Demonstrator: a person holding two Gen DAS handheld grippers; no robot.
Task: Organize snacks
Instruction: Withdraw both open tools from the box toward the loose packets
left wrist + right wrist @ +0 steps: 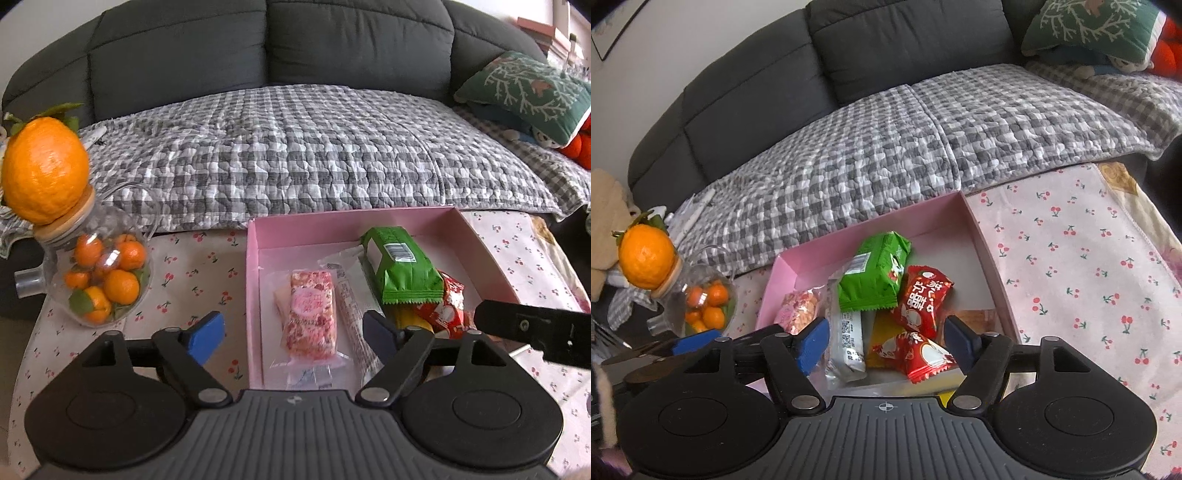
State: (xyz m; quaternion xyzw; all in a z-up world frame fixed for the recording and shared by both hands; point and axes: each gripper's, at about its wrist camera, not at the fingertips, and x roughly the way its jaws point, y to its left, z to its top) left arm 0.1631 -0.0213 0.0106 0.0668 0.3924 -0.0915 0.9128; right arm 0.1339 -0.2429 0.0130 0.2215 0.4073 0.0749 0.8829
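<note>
Pink cardboard box (988,254) fills the middle of both views, sitting on the cherry-print cloth over the desk (1071,258), and every snack I can see already lies inside it, so the tidying looks close to finished; perhaps only some straightening is left. No loose packet shows on the cloth. The green packet (873,275), biggest of the lot, runs lengthwise from the lower centre toward the box's far wall, leaning on the others. Beside it a red packet (921,301) slants the same way, with a second red one (919,354) lower in the frame. At left of the box, the pink nougat bar (312,314) lies with its long axis pointing away from the camera. Left gripper (293,334) fingers are spread, holding nothing. Right gripper (886,343) fingers likewise stand apart over the packets, empty.
</note>
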